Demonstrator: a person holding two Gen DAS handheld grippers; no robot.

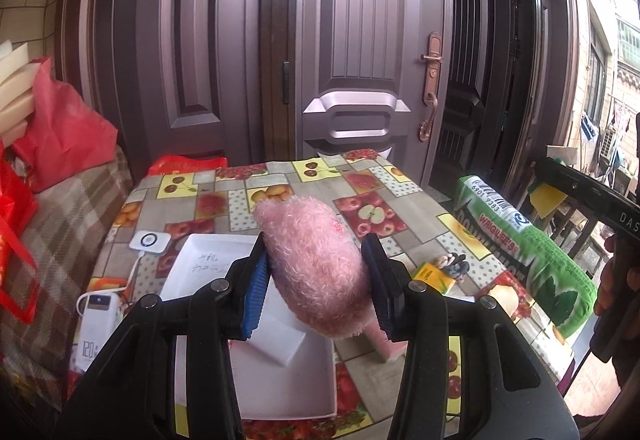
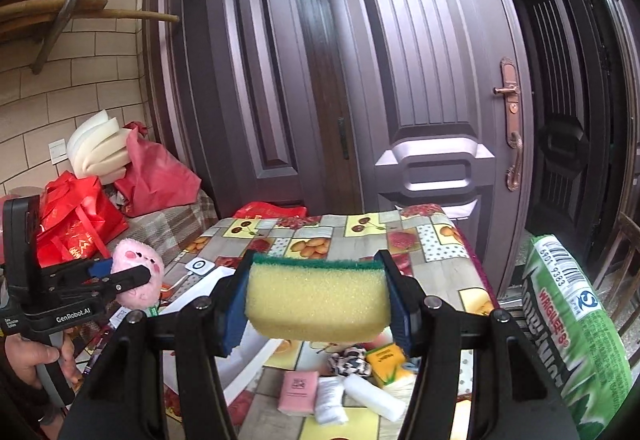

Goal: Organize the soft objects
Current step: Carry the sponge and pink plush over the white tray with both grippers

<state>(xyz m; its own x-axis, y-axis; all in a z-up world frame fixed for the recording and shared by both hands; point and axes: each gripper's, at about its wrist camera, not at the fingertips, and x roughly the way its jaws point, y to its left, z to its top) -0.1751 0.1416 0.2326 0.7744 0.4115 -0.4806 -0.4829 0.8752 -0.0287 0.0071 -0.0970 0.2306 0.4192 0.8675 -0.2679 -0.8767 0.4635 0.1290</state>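
My left gripper [image 1: 318, 280] is shut on a pink plush toy [image 1: 312, 264] and holds it in the air above a white tray [image 1: 280, 376] on the fruit-pattern tablecloth. The same gripper and plush [image 2: 138, 272] show at the left of the right wrist view. My right gripper [image 2: 316, 304] is shut on a yellow sponge [image 2: 316, 300] with a green scrub top, held above the table. Below it lie a pink packet [image 2: 298, 392], rolled white cloths [image 2: 352, 396], a yellow packet [image 2: 386, 360] and a black-and-white cloth [image 2: 350, 358].
A big green pillow-like pack [image 1: 532, 252] stands at the table's right edge. A white power bank [image 1: 98, 320] and a small white device [image 1: 150, 242] lie at the left. Red bags [image 2: 76, 224] and foam pieces sit on a couch at left. A dark door stands behind.
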